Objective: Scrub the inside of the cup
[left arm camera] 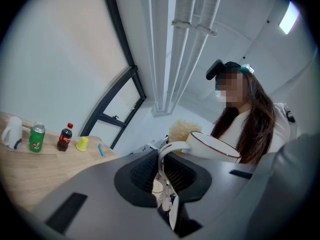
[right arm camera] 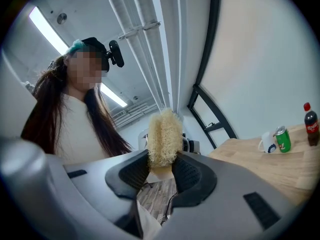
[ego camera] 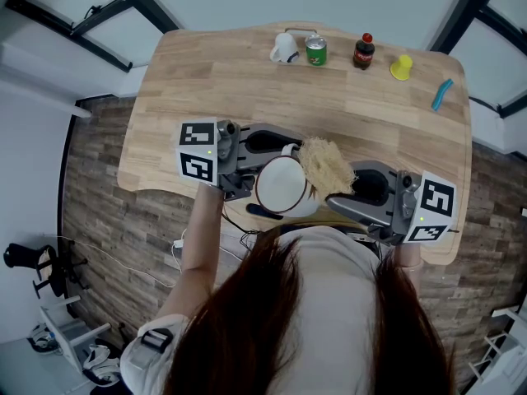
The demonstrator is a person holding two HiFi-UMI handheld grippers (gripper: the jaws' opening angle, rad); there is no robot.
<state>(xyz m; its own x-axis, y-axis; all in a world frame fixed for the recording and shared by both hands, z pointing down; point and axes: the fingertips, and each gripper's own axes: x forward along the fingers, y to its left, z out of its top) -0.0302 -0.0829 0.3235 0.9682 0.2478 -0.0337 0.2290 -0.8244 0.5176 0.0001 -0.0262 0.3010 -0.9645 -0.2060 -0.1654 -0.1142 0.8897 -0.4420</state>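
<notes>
The left tongs [ego camera: 245, 181] are pinched on the thin looped handle [left arm camera: 169, 154] of the cup [ego camera: 282, 185], a white enamel one with a dark rim. The cup hangs just off the tips of these tongs, on the side towards the right tongs [ego camera: 347, 189]. Its axis from base to mouth runs upward towards the person's head, so the head view looks straight into the white interior, and in the left gripper view the mouth tips up and away from the jaws. The right tongs are clamped on a pale, fuzzy scrubber [right arm camera: 163, 134]. Its long axis follows the line of the jaws, and most of its bulk sticks out past their tips. In the head view the scrubber lies between the two pairs of tongs, right at the part of the cup's rim nearest the right tongs. Whether it touches the rim I cannot tell. Well beyond both pairs of tongs, along the far edge of the wooden table [ego camera: 214, 89], stand a white mug [ego camera: 284, 48], a green can [ego camera: 316, 50], a dark soda bottle [ego camera: 364, 51] and a small yellow cup [ego camera: 401, 67], with a blue object [ego camera: 442, 94] lying past them.
</notes>
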